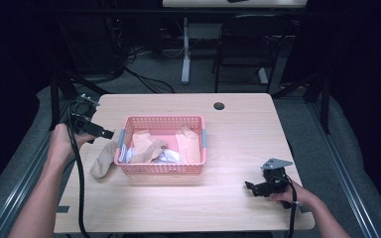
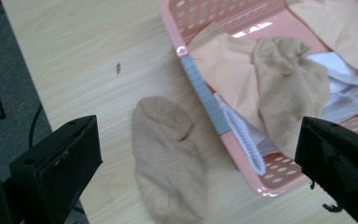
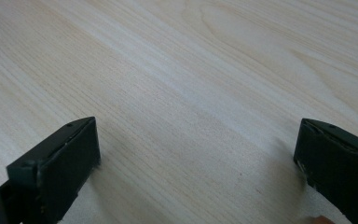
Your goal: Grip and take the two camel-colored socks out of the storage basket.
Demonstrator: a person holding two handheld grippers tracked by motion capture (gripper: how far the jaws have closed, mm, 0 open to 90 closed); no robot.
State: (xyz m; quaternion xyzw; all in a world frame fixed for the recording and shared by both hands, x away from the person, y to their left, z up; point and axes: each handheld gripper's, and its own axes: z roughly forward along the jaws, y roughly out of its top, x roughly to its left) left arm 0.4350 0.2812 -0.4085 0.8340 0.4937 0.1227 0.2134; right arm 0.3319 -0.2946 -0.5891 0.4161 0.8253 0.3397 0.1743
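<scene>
- A pink perforated basket [image 1: 197, 120] stands near the middle of the wooden desk [image 1: 238, 134], its long side facing the person.
- Inside the basket lie several pieces of cloth: a peach one [image 1: 189, 144] against the right wall, another peach piece [image 2: 228, 70] at the left, a tan sock [image 2: 289, 88] heaped over the middle, and white cloth [image 2: 340, 93] under them.
- In the left tool view a white ribbed edge [image 2: 247, 140] rests against the basket's near wall, beside a grey handle strip [image 2: 205, 95] on the rim.
- A second tan sock [image 2: 172, 154] lies flat on the desk outside the basket, just beside its left end and touching the wall.
- The left tool [image 1: 110, 133] hangs above this sock, its jaws spread wide with nothing between them.
- The right tool [image 1: 250, 187] rests low over bare desk at the front right, well apart from the basket; its jaws are also spread wide and hold nothing.
</scene>
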